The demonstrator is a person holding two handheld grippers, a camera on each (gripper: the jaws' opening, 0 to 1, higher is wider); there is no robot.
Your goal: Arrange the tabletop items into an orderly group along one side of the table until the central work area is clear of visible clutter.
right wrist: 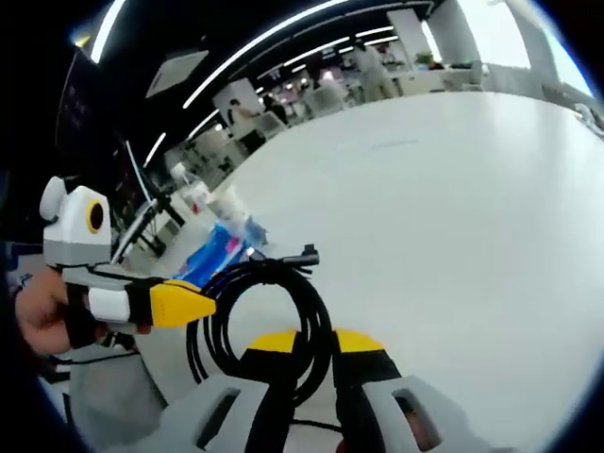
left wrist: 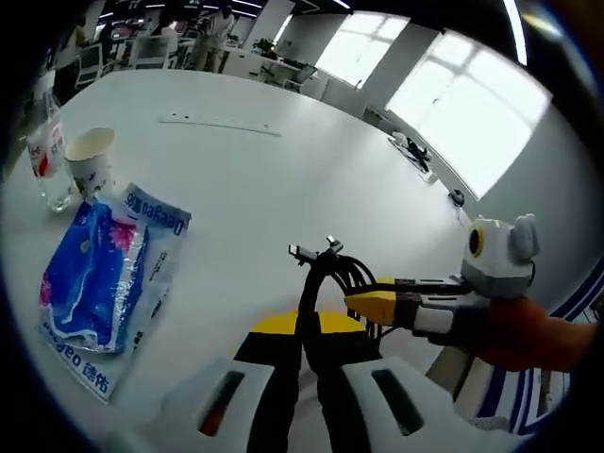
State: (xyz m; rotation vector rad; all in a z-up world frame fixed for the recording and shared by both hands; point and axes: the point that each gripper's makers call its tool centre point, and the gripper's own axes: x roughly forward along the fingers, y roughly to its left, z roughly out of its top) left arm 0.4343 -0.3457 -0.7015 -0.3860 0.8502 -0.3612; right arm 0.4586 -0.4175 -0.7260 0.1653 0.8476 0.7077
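Note:
A coiled black cable (left wrist: 332,271) hangs over the white table (left wrist: 283,189). My left gripper (left wrist: 307,327) is shut on one strand of it. My right gripper (left wrist: 366,305) comes in from the right, held by a hand, its yellow tip at the coil. In the right gripper view the cable (right wrist: 283,293) loops up from my right gripper (right wrist: 316,343), which is shut on it. My left gripper (right wrist: 193,304) points at the coil from the left. A blue packet (left wrist: 99,278), a paper cup (left wrist: 92,159) and a water bottle (left wrist: 47,151) lie grouped at the table's left.
A thin pale strip (left wrist: 219,124) lies farther along the table. Small dark items (left wrist: 415,151) sit near the table's right edge by the windows. Chairs, desks and people stand beyond the far end. The packet (right wrist: 212,253) and cup (right wrist: 231,203) are behind the cable.

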